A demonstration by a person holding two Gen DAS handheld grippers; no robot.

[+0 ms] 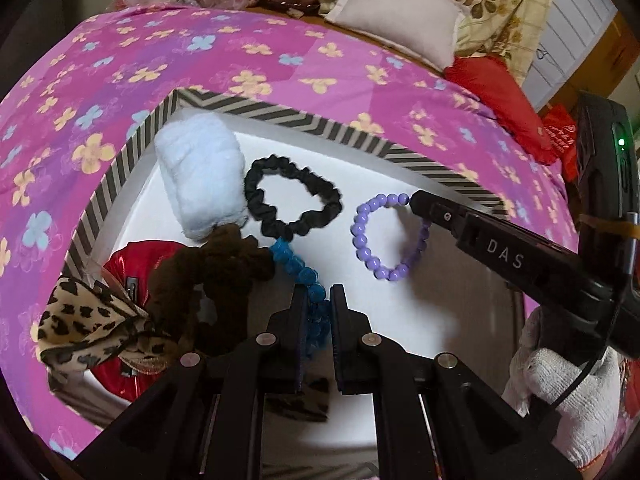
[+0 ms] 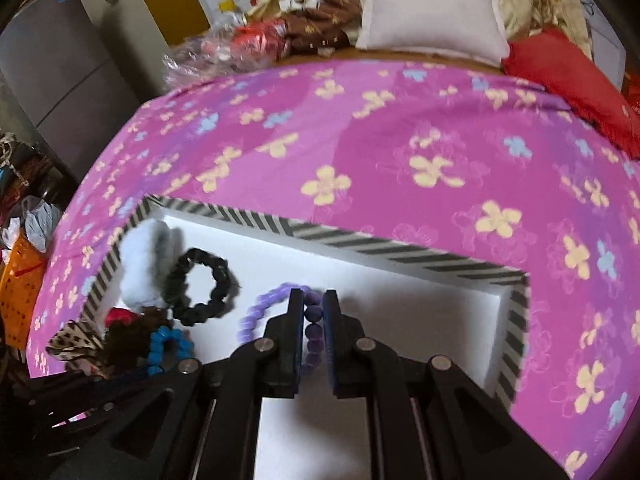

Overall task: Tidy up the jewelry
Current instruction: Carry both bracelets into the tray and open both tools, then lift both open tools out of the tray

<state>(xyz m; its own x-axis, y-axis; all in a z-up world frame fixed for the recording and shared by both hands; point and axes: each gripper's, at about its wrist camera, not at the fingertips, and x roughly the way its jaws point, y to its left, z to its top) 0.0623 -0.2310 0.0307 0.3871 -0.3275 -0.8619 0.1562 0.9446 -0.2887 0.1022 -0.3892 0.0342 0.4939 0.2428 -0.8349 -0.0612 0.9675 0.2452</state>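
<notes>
A shallow white box (image 1: 400,320) with a black-and-white striped rim rests on a pink flowered bedspread (image 1: 280,60), and all the jewelry lies on its white floor. The left gripper (image 1: 316,304) has its two fingers drawn close together on a blue bead bracelet (image 1: 306,276); the beads run up out of the narrow gap between the fingers and trail toward the box's far-left corner, so the strand is pinched near the box's near edge. The right gripper (image 2: 313,308) is likewise nearly closed, with a few beads of the purple bead bracelet (image 1: 380,236) caught between its fingers; the rest of that loop spreads on the floor to the left of the fingers, about midway along the box. In the left wrist view the tip of the right gripper meets the purple loop at its far-right side, close under the far rim. A black scrunchie (image 1: 292,200) lies flat between the purple bracelet and a pale blue fluffy scrunchie (image 1: 200,176) that sits in the far-left corner, the two touching. Below them, at the left end of the box, a brown scrunchie (image 1: 224,264), a leopard-print fabric piece (image 1: 92,328) and a red shiny item (image 1: 136,256) are heaped together, with the blue beads just beside the brown one. A white-gloved hand (image 1: 568,392) holds the right gripper's handle.
</notes>
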